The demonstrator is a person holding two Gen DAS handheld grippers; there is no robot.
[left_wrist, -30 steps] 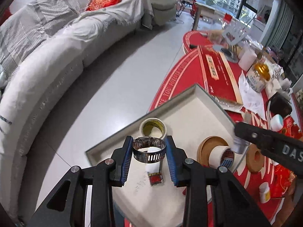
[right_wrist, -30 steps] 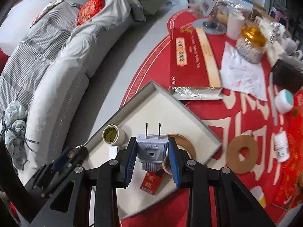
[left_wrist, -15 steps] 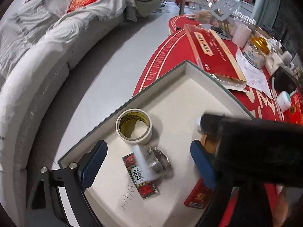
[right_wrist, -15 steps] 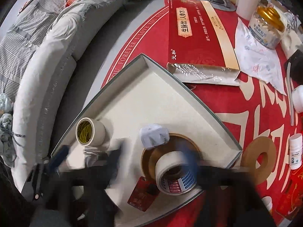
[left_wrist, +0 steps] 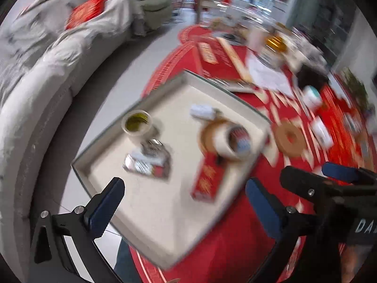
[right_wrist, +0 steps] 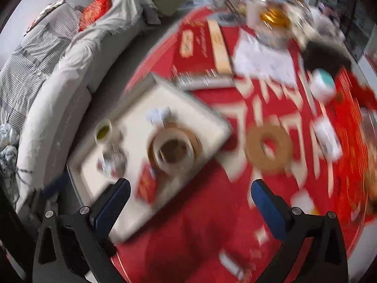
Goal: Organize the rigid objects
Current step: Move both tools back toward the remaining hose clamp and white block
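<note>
Hose clamp (left_wrist: 154, 146) and plug adapter (left_wrist: 202, 112) now lying in the tray (left_wrist: 150, 212) on the desk, dropped since a second ago. Left claw (left_wrist: 183, 202) and right claw (right_wrist: 189, 202) both gaping wide, holding nothing, backing off; frames blurring. Cardboard ring (right_wrist: 268, 147) probably going next.

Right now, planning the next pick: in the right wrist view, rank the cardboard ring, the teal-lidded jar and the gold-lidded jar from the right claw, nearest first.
1. Cardboard ring, on the red cloth just ahead.
2. Teal-lidded jar, farther right.
3. Gold-lidded jar, at the table's far end.
</note>
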